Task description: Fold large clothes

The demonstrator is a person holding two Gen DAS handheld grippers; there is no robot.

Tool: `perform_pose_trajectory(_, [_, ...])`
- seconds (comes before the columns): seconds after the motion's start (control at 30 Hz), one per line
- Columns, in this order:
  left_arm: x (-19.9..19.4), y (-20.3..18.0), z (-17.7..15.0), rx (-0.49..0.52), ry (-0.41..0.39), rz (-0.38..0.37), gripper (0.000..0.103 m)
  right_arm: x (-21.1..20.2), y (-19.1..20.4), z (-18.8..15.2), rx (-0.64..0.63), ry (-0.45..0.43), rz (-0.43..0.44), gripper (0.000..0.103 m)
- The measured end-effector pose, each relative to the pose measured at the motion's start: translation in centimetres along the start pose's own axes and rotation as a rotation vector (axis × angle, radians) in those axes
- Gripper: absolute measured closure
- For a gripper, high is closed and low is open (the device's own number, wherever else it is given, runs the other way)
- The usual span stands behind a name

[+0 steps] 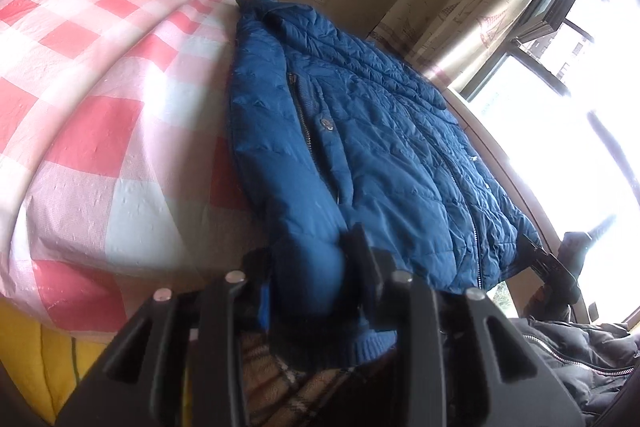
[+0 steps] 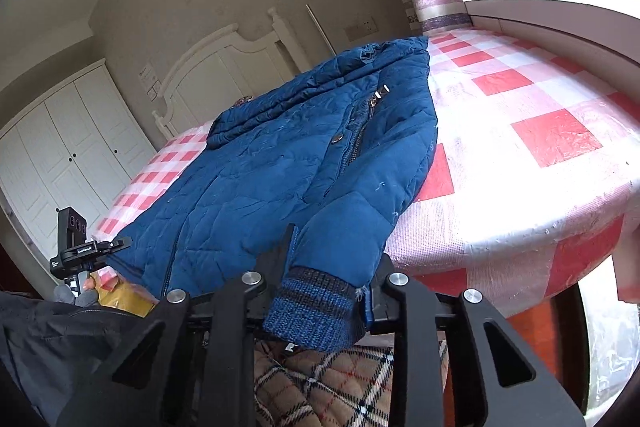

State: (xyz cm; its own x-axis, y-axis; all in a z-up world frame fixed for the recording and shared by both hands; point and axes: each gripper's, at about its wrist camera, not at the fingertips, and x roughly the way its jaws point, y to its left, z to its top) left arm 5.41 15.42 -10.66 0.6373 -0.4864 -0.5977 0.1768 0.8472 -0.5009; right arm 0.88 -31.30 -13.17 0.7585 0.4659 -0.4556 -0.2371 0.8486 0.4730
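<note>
A blue quilted jacket (image 1: 360,127) lies front-up, zipped, on a bed with a red-and-white checked cover (image 1: 100,87). My left gripper (image 1: 308,267) is shut on one sleeve just above its knit cuff (image 1: 360,343), which hangs over the bed's near edge. In the right wrist view the same jacket (image 2: 280,167) stretches away toward the headboard. My right gripper (image 2: 332,275) is shut on the other sleeve, whose striped knit cuff (image 2: 316,311) droops between the fingers. Each gripper shows in the other's view: the right one (image 1: 560,259) and the left one (image 2: 80,247).
A plaid cloth (image 2: 340,387) lies below the bed edge under both grippers. A black padded garment (image 1: 580,355) is beside it and a yellow item (image 1: 32,359) at the bed's corner. A white headboard (image 2: 224,67), a wardrobe (image 2: 60,155) and a bright window (image 1: 560,147) surround the bed.
</note>
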Motion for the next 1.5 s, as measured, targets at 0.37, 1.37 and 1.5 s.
perform_pose_trajectory(0.37, [-13.4, -1.7, 0.6, -0.104, -0.325, -0.378, 0.087, -11.8, 5.7, 2.3, -0.089, -0.296, 0.255, 0.086])
perform_pose_trajectory(1.37, [5.2, 5.8, 24.4, -0.160, -0.181, 0.108, 0.015, 14.1, -5.1, 22.8, 0.033, 0.105, -0.179, 0.048])
perform_pose_trajectory(1.5, [8.9, 3.2, 24.2, 0.015, -0.047, 0.090, 0.008, 16.8, -3.8, 21.9, -0.112, 0.241, -0.183, 0.046])
